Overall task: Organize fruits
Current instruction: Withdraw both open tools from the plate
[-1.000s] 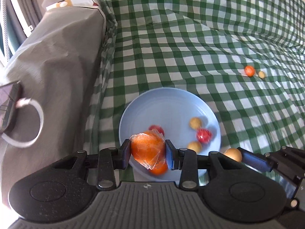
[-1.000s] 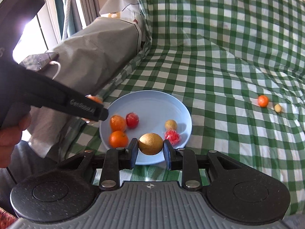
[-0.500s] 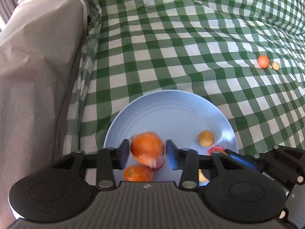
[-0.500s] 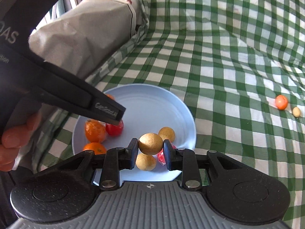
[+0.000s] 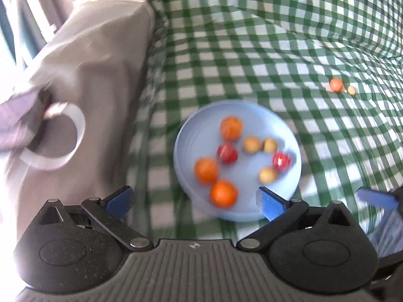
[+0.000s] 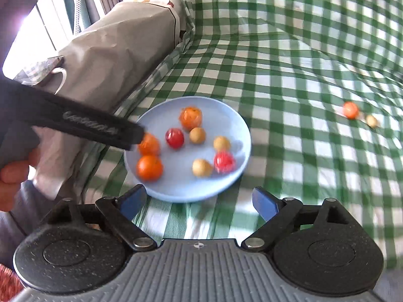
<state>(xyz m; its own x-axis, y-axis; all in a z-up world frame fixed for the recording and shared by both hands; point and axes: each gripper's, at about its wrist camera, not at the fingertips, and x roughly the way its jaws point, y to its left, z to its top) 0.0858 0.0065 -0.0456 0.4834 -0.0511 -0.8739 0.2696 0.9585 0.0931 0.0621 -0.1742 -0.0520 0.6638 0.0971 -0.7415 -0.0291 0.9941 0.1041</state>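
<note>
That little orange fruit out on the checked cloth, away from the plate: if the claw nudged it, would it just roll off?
Probably. The small orange fruit looks round and smooth, so a nudge would likely set it rolling. The checked cloth is soft and creased, which might stop it soon. It sits right beside a tiny yellow fruit, which it could knock.

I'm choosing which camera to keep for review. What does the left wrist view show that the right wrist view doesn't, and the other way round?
Only the left wrist view shows the open left gripper head-on. Only the right wrist view shows the open right gripper, plus the hand holding the other gripper. Both show the blue plate holding eight fruits, and the orange fruit and small yellow fruit left on the checked cloth.
</note>
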